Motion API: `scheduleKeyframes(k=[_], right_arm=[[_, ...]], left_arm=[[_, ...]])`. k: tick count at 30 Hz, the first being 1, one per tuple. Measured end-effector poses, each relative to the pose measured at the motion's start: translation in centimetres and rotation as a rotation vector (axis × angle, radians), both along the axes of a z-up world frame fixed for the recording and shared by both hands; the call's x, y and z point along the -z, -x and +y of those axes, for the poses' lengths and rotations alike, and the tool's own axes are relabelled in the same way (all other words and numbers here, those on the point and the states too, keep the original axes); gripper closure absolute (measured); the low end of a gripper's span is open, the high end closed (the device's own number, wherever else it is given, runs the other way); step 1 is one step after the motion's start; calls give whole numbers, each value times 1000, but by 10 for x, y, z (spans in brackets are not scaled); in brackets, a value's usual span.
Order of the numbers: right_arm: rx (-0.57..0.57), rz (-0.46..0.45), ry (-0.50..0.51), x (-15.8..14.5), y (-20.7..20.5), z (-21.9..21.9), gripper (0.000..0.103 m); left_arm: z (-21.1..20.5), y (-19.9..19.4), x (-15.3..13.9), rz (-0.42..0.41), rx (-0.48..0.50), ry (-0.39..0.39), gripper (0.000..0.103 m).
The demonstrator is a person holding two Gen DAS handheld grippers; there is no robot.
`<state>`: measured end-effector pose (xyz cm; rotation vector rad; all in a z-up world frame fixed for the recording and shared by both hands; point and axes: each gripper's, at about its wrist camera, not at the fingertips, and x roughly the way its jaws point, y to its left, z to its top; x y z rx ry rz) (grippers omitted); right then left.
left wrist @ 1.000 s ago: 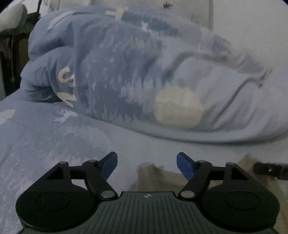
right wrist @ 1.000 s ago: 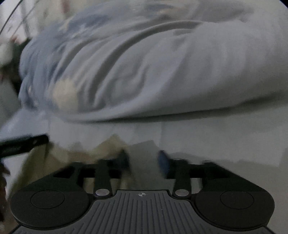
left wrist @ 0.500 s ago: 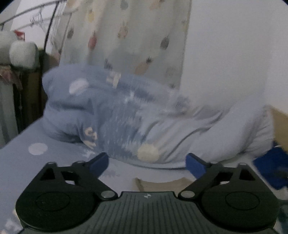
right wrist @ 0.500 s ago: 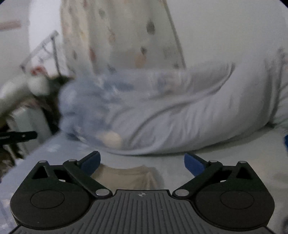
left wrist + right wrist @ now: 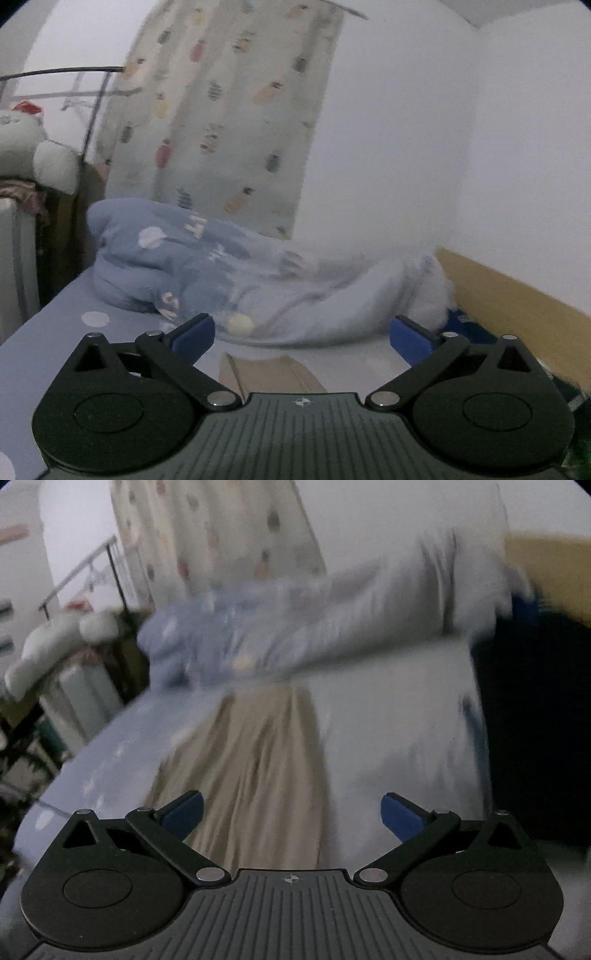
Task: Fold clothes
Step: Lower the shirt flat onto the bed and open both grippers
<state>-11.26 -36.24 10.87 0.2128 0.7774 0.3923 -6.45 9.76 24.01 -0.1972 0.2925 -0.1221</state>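
Observation:
A beige garment (image 5: 255, 760) lies flat on the light blue bed sheet (image 5: 388, 731), stretching away from my right gripper; its far end shows in the left wrist view (image 5: 269, 371) just beyond the gripper body. My left gripper (image 5: 301, 338) is open wide and empty, raised above the bed. My right gripper (image 5: 291, 814) is open wide and empty, above the near end of the beige garment. The right wrist view is blurred by motion.
A bunched blue patterned duvet (image 5: 229, 280) lies across the far end of the bed. A dark garment (image 5: 535, 720) lies at the right. A wooden bed board (image 5: 517, 299) runs along the right wall. A curtain (image 5: 229, 122), plush toy (image 5: 33, 147) and rack stand behind.
Both grippers have opened wide and pulled back and up from the beige garment. The views now show the whole bed end and wall instead of the close duvet.

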Motion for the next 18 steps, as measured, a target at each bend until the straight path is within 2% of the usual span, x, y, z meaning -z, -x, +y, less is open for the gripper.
scheduleKeyframes(k=[2,3,5,6,10,12,15,18], right_arm=[[-22,65,5,24,20,8,13],[-31,92,17,34,24,13,18],[-43,138,62,52,31,22,35],[-59,150,85,60,34,25,37],[-86,223,125,90,35,36,38],[-92,259,144,102,34,39,38],[-116,299,162,114,32,44,38],[-127,334,192,124,29,47,44]], left_arm=[[-16,16,1,18,43,-24,0],[-27,21,8,39,59,-29,0],[-49,28,24,88,84,-47,0],[-60,30,36,110,88,-52,0],[-105,31,77,220,57,-105,0],[-125,28,87,246,33,-148,0],[-139,18,92,273,32,-124,0],[-145,5,94,298,30,-116,0]])
